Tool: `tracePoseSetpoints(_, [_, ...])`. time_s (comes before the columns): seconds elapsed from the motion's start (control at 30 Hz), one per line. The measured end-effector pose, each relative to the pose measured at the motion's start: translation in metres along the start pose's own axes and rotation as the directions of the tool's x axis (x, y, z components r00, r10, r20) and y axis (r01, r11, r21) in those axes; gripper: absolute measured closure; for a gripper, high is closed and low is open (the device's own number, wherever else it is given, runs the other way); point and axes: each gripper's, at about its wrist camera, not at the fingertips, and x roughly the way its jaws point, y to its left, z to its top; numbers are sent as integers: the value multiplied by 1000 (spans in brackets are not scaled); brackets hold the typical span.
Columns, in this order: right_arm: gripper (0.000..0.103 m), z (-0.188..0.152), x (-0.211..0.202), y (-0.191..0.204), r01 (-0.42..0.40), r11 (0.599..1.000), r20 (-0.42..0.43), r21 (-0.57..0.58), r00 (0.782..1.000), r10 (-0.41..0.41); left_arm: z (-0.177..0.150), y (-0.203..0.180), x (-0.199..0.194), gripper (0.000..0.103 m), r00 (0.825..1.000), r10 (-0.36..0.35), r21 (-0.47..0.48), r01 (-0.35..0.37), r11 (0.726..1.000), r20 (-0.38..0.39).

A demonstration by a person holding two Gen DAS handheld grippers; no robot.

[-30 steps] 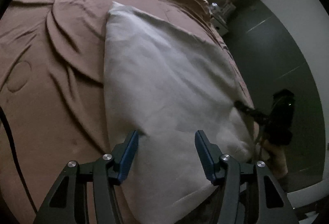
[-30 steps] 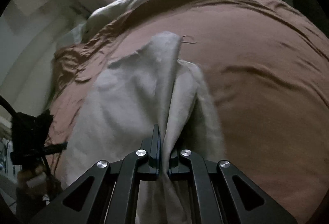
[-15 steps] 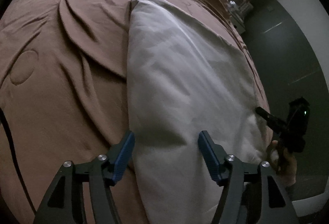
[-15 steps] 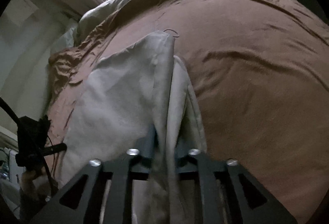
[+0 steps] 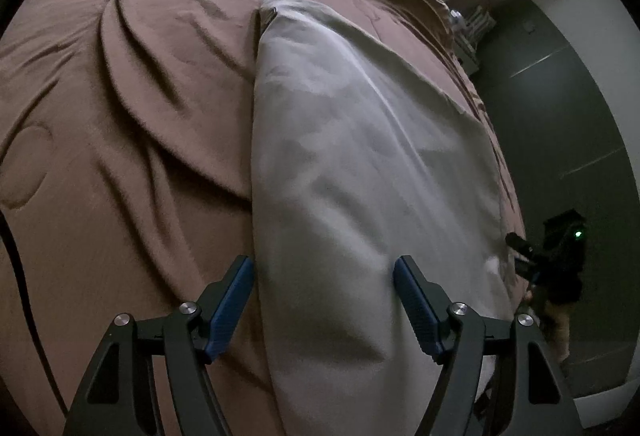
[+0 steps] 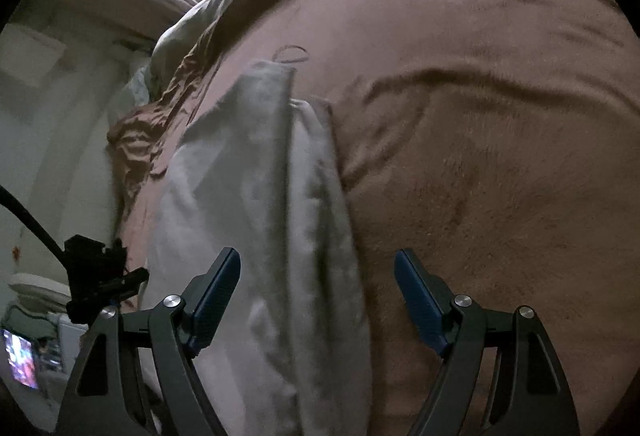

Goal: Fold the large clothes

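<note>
One pale grey garment [image 5: 360, 163] lies ahead of the tongs. One brown bedcover [image 5: 132, 123] spreads beneath it. Two grippers show: the left gripper [image 5: 323, 300] and the right gripper [image 6: 318, 296], each with two blue-padded fingers [image 5: 232, 300].

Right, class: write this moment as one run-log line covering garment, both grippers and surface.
garment: grey cloth folded lengthwise on brown bedspread | left gripper: open, jaws just opening | right gripper: open, just released cloth

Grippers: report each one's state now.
Left gripper: jaws just opening, holding nothing, over the grey garment.
Right gripper: jaws just opening, garment released.
</note>
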Motion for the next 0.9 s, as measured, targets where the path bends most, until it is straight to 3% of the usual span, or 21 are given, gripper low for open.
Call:
tracePoseSetpoints(0.13, [25,9,17,-10,-60,998,-37,24,997,61,14,2,9,29,1000,-7,-1,7,1000,-2])
tracePoseSetpoints(0.43, [27,61,52,-28,-154,987,-88,48,983,158,47,9,25,29,1000,-22,-15,22,1000,16])
tracePoseSetpoints(0.57, [47,83,73,-35,-159,986,-119,53,979,164,62,12,33,29,1000,-14,-20,15,1000,25])
tracePoseSetpoints(0.73, [49,99,92,-35,-186,981,-167,50,967,192,75,9,42,40,999,6,-19,-6,1000,34])
tracePoseSetpoints(0.8, [55,103,95,-34,-179,983,-172,38,968,183,76,7,43,45,999,22,-23,-22,1000,35])
tracePoseSetpoints(0.87, [79,102,97,-30,-172,985,-178,27,969,175,76,2,42,52,998,40,-14,-40,999,42])
tracePoseSetpoints(0.9, [82,100,96,-26,-177,984,-178,24,968,178,74,-2,40,60,997,52,-4,-52,999,49])
